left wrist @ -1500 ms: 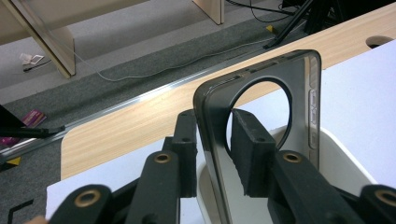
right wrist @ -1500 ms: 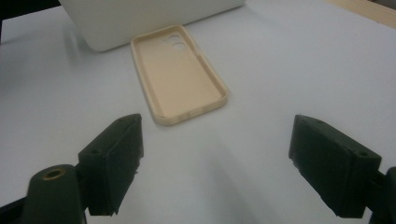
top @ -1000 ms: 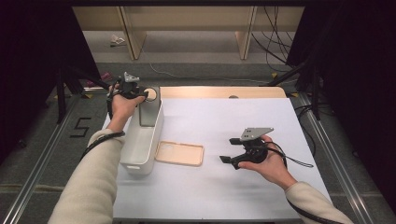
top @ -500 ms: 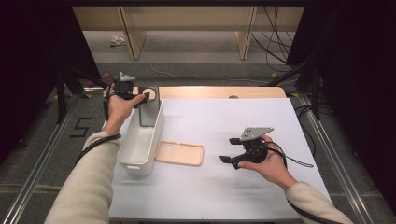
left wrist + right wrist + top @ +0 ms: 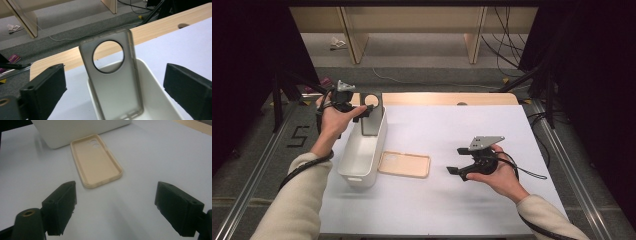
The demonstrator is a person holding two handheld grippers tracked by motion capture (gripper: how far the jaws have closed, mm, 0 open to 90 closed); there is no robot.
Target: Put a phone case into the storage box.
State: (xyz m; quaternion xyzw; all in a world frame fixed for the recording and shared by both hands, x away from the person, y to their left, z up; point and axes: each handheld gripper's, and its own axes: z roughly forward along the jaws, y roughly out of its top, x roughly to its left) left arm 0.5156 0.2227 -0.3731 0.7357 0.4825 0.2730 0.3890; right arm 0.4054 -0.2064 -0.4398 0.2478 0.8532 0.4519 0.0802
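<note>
High view: grey phone case standing upright at the far end of a white bin, long axis vertical, round camera hole at the top. Left gripper just beside it at hole height, jaws newly spread, nothing between them. Tan phone case flat on the white table just right of the bin, long axis across the table. Right gripper near it, pointing left toward it.

Left gripper view: grey case translucent and matte, rounded corners, raised rim, leaning against the bin's end wall; hole up, port cutouts down. Black jaws wide apart on either side, clear of the case, gripping nothing.

Right gripper view: tan case open side up, smooth, rounded corners, two small round holes at the end nearest the bin. Jaws fully apart and empty, case lying ahead of them.
</note>
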